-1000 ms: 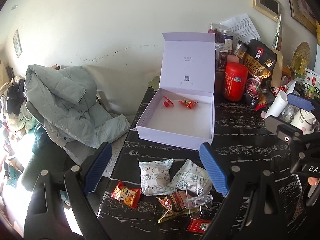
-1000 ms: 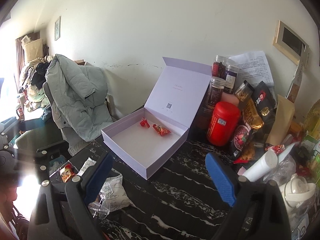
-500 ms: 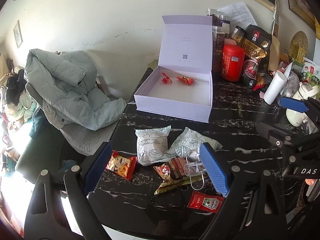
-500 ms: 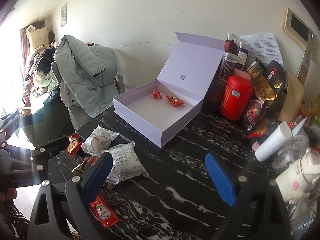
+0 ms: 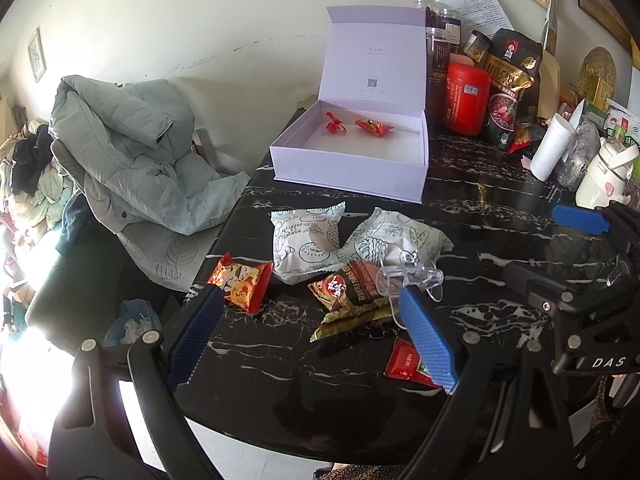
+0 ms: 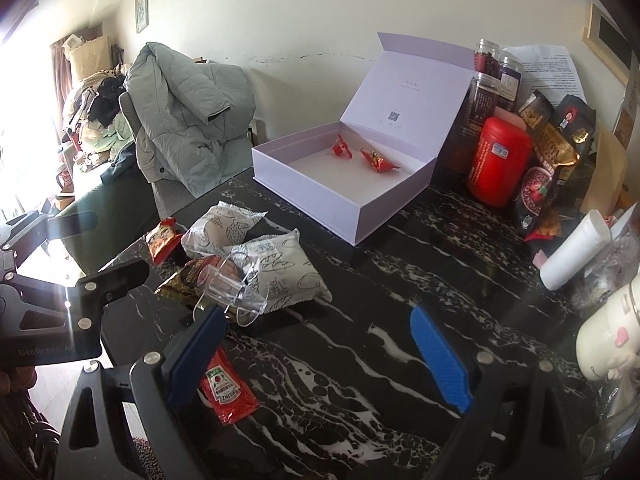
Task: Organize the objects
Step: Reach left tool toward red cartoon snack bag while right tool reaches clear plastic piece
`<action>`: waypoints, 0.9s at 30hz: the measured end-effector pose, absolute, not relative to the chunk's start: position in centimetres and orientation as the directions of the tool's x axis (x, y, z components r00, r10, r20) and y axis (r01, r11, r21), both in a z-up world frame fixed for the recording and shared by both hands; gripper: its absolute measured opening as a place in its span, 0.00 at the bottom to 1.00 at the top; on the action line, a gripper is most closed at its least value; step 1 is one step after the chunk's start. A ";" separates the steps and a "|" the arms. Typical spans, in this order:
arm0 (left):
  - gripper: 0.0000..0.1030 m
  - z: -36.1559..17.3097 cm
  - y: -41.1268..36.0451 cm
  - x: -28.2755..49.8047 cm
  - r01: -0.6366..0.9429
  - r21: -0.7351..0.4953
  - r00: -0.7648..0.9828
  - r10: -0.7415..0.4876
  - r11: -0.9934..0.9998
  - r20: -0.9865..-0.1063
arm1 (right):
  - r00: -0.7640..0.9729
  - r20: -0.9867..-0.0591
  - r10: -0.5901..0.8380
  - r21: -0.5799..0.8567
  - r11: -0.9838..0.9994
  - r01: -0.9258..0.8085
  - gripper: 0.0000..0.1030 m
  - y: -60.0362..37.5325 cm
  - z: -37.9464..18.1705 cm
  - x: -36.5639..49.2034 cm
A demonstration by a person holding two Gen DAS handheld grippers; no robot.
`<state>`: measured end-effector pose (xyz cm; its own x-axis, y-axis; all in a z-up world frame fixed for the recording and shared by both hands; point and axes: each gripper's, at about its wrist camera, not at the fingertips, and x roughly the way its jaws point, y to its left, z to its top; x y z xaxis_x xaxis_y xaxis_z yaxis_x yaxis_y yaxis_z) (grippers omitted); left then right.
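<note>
So the stuff to sort is a little heap of snack packets near the front edge of the tabletop (image 5: 500,208): two white printed pouches (image 5: 306,240), an orange-red packet (image 5: 240,282) off to their left, a brown wrapper (image 5: 352,290) with a clear plastic clip thing (image 5: 408,276) lying on it, and a ketchup sachet (image 6: 228,394) closest to the edge. The open lavender box (image 5: 348,160) sits behind the heap, lid propped up, with two red candies (image 5: 374,127) already inside, so I'd guess that's where it all goes.

The left hand-held gripper (image 5: 308,336) hangs over the heap with its jaws spread wide and nothing between them. The right hand-held gripper (image 6: 320,360) is the same, wide apart and empty, over bare tabletop just right of the heap.

If it were me I'd take one packet at a time. Pinch a pouch by its crimped edge rather than the puffy middle, and lift the clear clip off first so it doesn't get dragged. The ketchup sachet is flat and slick, so probably come in low.

Surface is glossy black marble-look with white veins. A red canister (image 5: 466,98), jars and bags crowd the back right, and a grey-green puffer coat (image 5: 132,148) is dumped on a chair to the left.
</note>
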<state>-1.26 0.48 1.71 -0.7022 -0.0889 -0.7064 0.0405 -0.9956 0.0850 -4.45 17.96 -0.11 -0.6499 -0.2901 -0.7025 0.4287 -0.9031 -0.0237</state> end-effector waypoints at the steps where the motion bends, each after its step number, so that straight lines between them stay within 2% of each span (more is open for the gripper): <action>1: 0.86 1.6 0.4 -1.1 0.041 0.080 -0.701 -0.085 -0.996 -0.708 | -0.644 -0.706 -0.294 -0.021 -0.901 0.434 0.92 17.8 -0.4 -4.4; 16: 0.86 -1.2 -1.6 0.5 0.110 0.066 -0.706 -0.125 -0.992 -0.697 | -0.545 -0.742 -0.389 0.099 -0.869 0.485 0.92 16.4 -5.0 -4.3; 27: 0.86 -2.2 -5.3 -0.7 0.163 0.014 -0.690 -0.124 -0.987 -0.713 | -0.540 -0.695 -0.475 0.200 -0.849 0.489 0.92 13.8 -5.1 -5.5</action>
